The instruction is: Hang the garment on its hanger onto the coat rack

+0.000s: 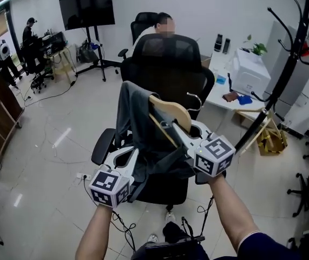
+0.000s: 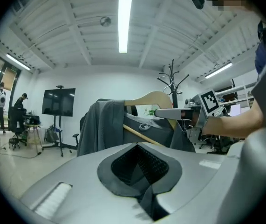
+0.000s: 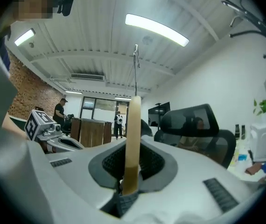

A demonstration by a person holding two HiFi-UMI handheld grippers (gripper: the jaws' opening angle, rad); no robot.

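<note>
A grey garment (image 1: 138, 123) hangs on a wooden hanger (image 1: 171, 112) with a metal hook (image 1: 196, 99), held up above a black office chair. My right gripper (image 1: 189, 134) is shut on the hanger's wooden arm, which stands upright between its jaws in the right gripper view (image 3: 133, 139). Just below and to the left, my left gripper (image 1: 135, 158) reaches under the draped cloth. Its jaws are shut, with a thin strip of grey cloth (image 2: 147, 197) in the seam. The black coat rack (image 1: 292, 58) stands to the right, apart from both grippers.
The black office chair (image 1: 170, 64) is directly below the hanger, with a person seated behind it. A desk with a white printer (image 1: 249, 72) and a yellow bag (image 1: 270, 140) sit by the rack's base. A TV on a stand (image 1: 86, 4) and several people are at the far left.
</note>
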